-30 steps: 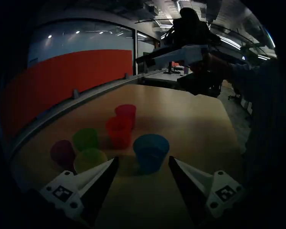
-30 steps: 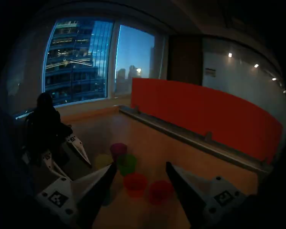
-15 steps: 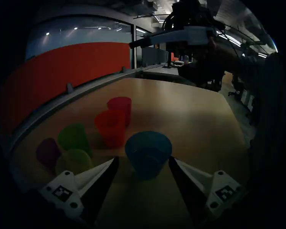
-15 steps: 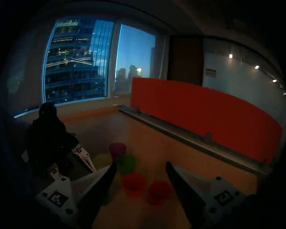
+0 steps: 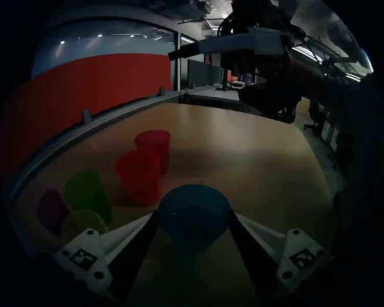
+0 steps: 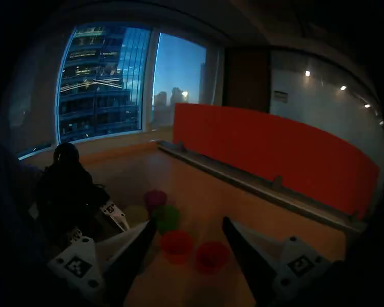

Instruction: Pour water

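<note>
Left tongs point(image 5: 192, 213) have advanced; blue cup point(image 5: 194, 221) now sits between them.

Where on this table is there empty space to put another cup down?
In the left gripper view, the broad stretch of table right of the blue cup and behind it, out to the far edge, is bare. The left side by the red partition is crowded: red cups, green cup, purple cup and yellowish cup cluster there.

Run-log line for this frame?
left hand-held gripper: open, straddling blue cup | right hand-held gripper: open, raised over table | pour: not started
</note>
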Demonstrator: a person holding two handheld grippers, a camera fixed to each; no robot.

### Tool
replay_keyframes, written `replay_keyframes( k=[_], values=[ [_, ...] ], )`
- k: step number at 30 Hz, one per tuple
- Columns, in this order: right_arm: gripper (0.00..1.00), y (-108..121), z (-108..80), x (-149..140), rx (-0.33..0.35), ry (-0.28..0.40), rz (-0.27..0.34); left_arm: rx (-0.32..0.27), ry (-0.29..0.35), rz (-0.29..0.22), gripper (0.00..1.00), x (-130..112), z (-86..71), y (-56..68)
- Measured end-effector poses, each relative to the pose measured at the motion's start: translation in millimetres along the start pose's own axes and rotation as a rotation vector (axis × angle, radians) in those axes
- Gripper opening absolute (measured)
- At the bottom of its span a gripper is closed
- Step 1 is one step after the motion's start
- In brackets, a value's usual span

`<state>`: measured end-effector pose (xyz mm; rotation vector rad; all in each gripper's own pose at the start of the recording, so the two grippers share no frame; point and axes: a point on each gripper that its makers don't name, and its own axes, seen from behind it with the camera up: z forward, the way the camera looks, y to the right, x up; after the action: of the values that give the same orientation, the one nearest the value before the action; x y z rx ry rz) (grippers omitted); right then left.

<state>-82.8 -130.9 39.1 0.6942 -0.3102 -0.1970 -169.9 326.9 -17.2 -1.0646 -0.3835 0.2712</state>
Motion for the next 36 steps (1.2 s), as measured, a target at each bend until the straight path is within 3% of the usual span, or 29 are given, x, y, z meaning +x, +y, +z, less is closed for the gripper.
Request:
replay_keyframes(
  k=[12,18,23,36],
  values=[
    [0.98,1.2,-0.6,-0.8,-0.004,0.001,-0.001,0.003,-0.015,0.011,0.96,-3.3,3.4,0.8],
    [0.98,1.2,0.2,-0.4,-0.004,-0.002,-0.003,0.001,-0.015,0.013,0.87,-3.3,3.9,1.0],
    [0.98,1.2,0.2,-0.1,-0.005,-0.002,-0.005,-0.003,-0.016,0.016,0.86,-4.0,2.1,0.9],
    [0.97,2.3,-2.1,4.0,-0.012,0.002,-0.008,-0.012,0.012,0.012,0.86,5.8,-13.4,4.3]
  ],
)
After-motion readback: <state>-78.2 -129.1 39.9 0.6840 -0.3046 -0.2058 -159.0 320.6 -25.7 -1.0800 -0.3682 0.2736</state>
